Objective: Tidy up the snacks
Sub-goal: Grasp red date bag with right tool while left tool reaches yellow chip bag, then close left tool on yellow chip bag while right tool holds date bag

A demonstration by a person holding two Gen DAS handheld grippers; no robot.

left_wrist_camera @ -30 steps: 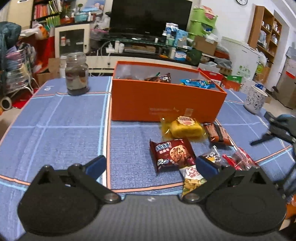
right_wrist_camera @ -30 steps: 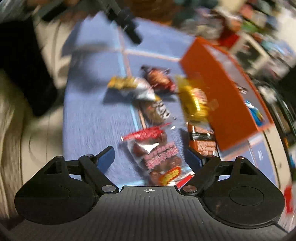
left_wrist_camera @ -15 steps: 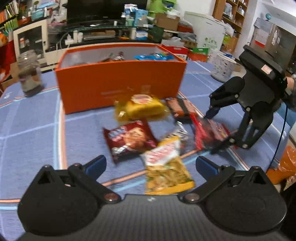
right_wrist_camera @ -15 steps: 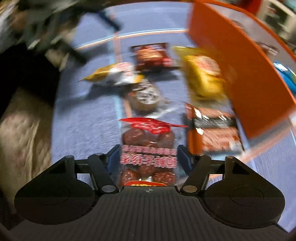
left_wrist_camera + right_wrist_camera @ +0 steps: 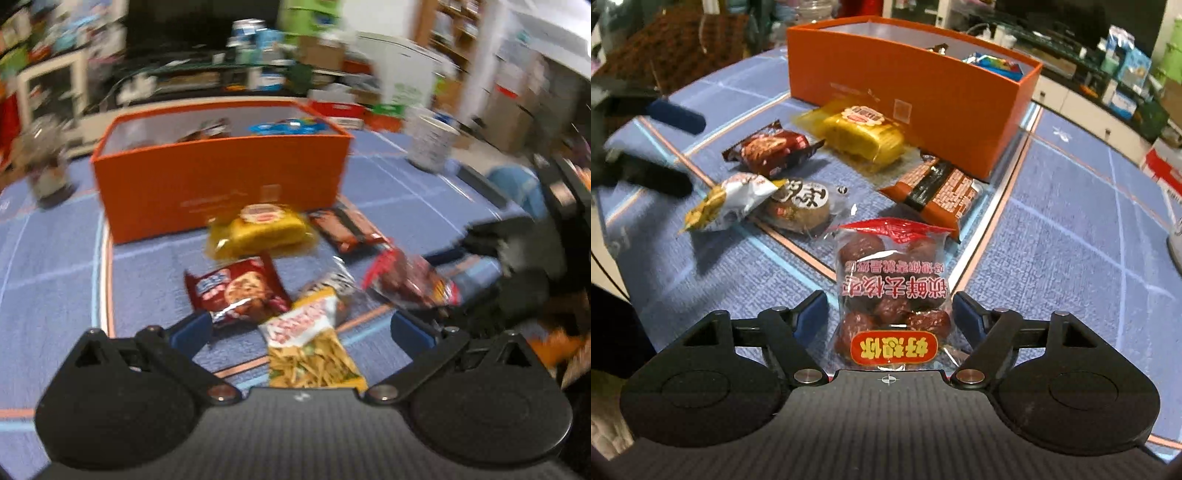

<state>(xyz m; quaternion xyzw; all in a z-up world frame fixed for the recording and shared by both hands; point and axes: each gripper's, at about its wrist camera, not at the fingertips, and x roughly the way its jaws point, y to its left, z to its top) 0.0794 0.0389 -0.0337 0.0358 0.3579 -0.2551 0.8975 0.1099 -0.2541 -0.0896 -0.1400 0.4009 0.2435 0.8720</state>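
Your right tongs point(image 5: 889, 314) straddle the bag of dates point(image 5: 892, 291) on the counter point(image 5: 1071, 236), jaws just reopened, pads clear of it. Close firmly, then lift it toward the orange box point(image 5: 923, 88). Left tongs point(image 5: 301, 328) hang open, empty.

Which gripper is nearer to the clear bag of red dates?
Right. The right gripper straddles the bag of red dates, jaws just opening, pads apart from it. The left gripper hangs over the yellow chip packet, with the dates off to its right.
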